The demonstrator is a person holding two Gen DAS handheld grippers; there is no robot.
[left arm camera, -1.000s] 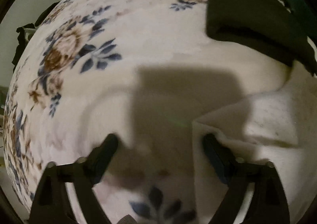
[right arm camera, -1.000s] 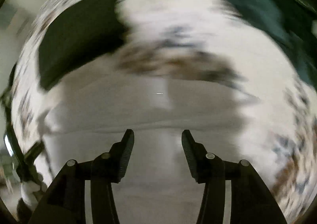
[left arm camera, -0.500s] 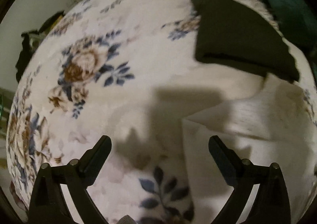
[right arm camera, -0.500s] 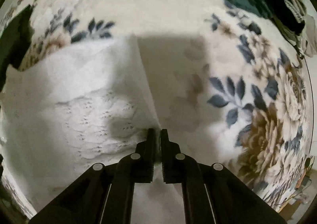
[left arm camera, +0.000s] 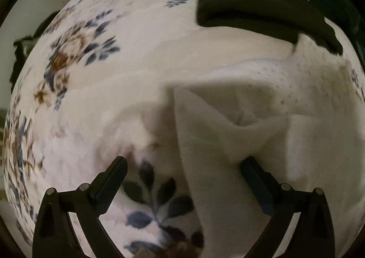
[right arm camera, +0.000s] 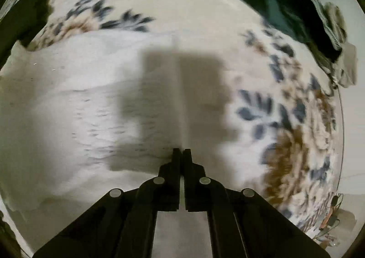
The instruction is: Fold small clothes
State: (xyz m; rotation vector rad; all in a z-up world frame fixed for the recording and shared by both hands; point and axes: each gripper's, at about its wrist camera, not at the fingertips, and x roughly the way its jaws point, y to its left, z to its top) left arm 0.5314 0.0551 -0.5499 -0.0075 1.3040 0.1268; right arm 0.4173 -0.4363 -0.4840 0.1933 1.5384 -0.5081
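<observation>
A white knitted garment [left arm camera: 262, 107] with small eyelet holes lies on the floral blanket [left arm camera: 102, 64]. In the left wrist view its left edge runs between my fingers, partly folded over itself. My left gripper [left arm camera: 183, 164] is open wide and astride that edge; its right finger rests at the cloth. In the right wrist view the same garment [right arm camera: 68, 98] fills the left half. My right gripper [right arm camera: 181, 151] is shut on the garment's right edge, which runs straight up from the fingertips.
A folded black garment [left arm camera: 251, 0] lies just beyond the white one; it shows at the upper left of the right wrist view [right arm camera: 25, 16]. A dark green cloth pile [right arm camera: 273, 0] lies at the far right, with a greyish item [right arm camera: 342, 61] beside it.
The right gripper closed on the white garment's edge and still holds it, shifting slightly. The left gripper moved nearer the garment's left edge, whose cloth now bunches between its fingers.
</observation>
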